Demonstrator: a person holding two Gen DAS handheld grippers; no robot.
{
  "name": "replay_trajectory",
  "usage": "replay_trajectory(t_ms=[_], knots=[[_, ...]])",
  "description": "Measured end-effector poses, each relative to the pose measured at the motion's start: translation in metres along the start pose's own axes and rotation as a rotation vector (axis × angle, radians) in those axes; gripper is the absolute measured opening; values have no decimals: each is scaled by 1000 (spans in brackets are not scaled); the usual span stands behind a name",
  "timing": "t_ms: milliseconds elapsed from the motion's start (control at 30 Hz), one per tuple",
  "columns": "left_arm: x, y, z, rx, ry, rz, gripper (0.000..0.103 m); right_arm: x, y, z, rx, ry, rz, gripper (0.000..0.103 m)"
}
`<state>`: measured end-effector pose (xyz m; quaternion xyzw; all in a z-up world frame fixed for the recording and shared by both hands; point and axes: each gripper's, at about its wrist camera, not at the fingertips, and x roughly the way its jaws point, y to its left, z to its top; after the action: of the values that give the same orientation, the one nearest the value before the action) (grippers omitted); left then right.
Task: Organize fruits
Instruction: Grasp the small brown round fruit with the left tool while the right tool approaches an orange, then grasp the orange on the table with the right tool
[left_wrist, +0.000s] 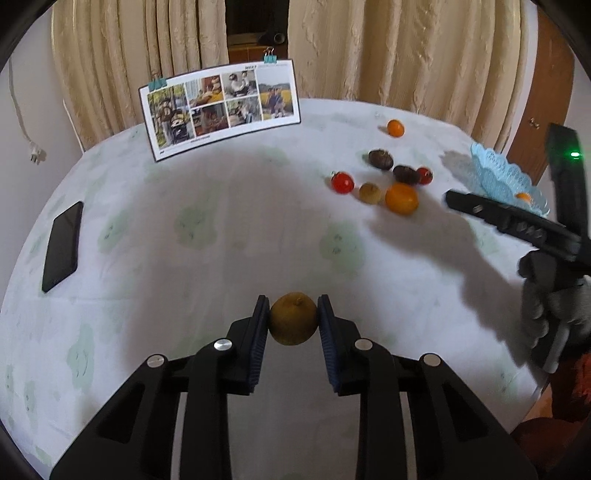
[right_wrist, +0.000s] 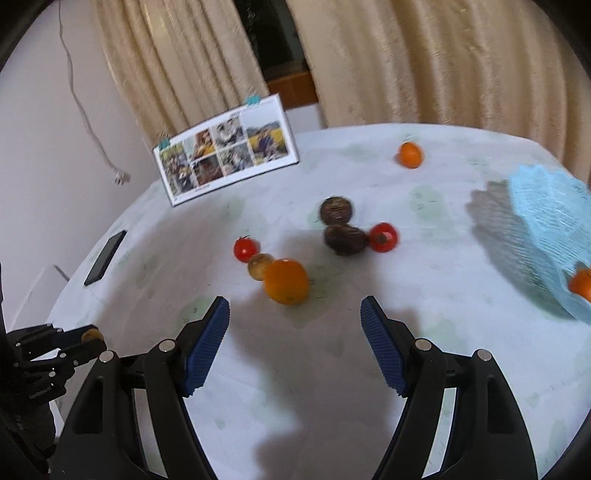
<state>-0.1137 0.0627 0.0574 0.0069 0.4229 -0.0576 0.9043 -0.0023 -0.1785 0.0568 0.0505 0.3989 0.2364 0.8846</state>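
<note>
My left gripper (left_wrist: 292, 308) is shut on a small brown-yellow fruit (left_wrist: 293, 319) and holds it above the table. It shows at the far left of the right wrist view (right_wrist: 86, 338). My right gripper (right_wrist: 294, 308) is open and empty, just short of a large orange (right_wrist: 286, 281). Around the orange lie a small brown fruit (right_wrist: 259, 265), two red tomatoes (right_wrist: 245, 248) (right_wrist: 383, 237), two dark passion fruits (right_wrist: 335, 209) (right_wrist: 345, 239) and a small orange (right_wrist: 410, 155) farther back. A blue lace basket (right_wrist: 546, 221) at the right holds an orange fruit (right_wrist: 581, 282).
A photo calendar (left_wrist: 221, 107) stands at the table's far edge. A black phone (left_wrist: 62, 245) lies at the left. The round table has a pale patterned cloth (left_wrist: 221, 221). Curtains hang behind.
</note>
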Motion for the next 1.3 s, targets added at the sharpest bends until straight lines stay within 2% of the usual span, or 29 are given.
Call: replay_trajectory(t_ms=[167, 300, 567, 633, 700, 1000, 1300], knots=[[7, -4, 11, -3, -12, -37, 27, 31, 6, 11, -20, 70, 8, 75], [13, -3, 18, -10, -21, -59, 27, 51, 4, 17, -22, 104, -5, 70], [22, -2, 29, -18, -28, -83, 27, 77, 3, 21, -40, 153, -5, 48], [24, -2, 31, -18, -27, -84, 27, 76, 3, 21, -43, 158, -6, 38], [26, -3, 33, -13, -25, -83, 27, 74, 1, 20, -31, 158, 1, 38], [26, -20, 44, 28, -35, -95, 27, 30, -25, 20, 53, 64, -4, 38], [27, -46, 56, 80, -45, -121, 27, -37, -79, 26, 180, -97, -90, 38]])
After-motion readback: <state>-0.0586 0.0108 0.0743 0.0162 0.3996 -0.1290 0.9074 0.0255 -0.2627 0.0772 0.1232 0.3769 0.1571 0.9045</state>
